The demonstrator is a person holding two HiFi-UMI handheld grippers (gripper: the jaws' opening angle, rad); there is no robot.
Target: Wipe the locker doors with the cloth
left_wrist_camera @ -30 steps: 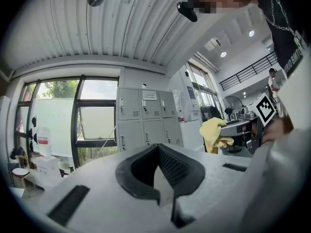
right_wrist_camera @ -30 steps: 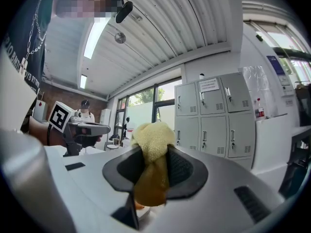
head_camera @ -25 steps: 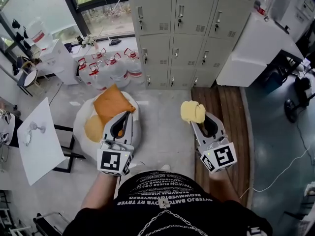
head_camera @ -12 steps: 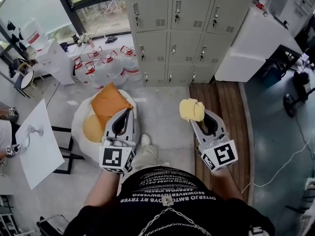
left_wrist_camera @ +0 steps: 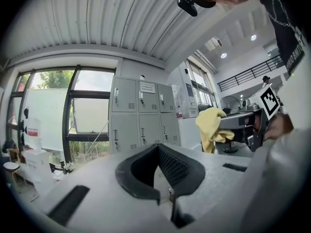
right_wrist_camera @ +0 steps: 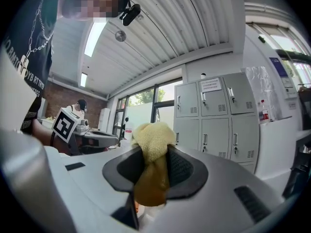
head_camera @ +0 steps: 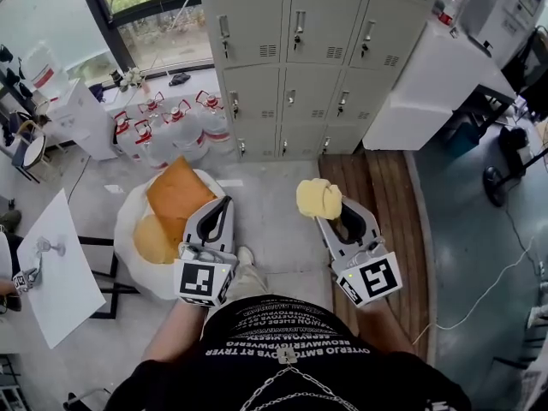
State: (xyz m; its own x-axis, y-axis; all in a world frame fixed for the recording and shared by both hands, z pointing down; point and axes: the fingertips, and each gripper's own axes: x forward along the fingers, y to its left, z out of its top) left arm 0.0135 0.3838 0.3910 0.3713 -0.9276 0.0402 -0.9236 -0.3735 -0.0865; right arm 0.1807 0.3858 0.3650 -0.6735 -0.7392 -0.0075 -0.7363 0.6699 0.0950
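The person stands on the floor (head_camera: 274, 217) facing a bank of grey locker doors (head_camera: 291, 67) at twelve o'clock. Both tools are well apart from the doors, so no wiping has begun, and this looks like the approach.

The right gripper (head_camera: 332, 219) has its jaws clamped on a yellow cloth (head_camera: 318, 199). In the right gripper view the cloth (right_wrist_camera: 151, 136) is pinched between the pads, with a bunched head pushing out past the tips and a tail hanging back below them. Gripping it near the middle leaves a soft wad in front, probably the part meant to meet the metal. The gripper points toward twelve o'clock with the cloth leading, which suits a straight push onto a door.

The left gripper (head_camera: 223, 205) is carried beside it, at about eleven o'clock from the person's chest. Its jaws are closed tip to tip with nothing between them. It seems to be kept idle and clear of the cloth, perhaps free to steady a door.

A white sack (head_camera: 154, 276) with orange and tan pieces on it lies at ten o'clock, under the left gripper. Water jugs (head_camera: 158, 127) crowd the foot of the lockers at eleven o'clock. A white counter (head_camera: 411, 92) stands against the lockers at two o'clock. The middle columns therefore look the easiest to reach first.
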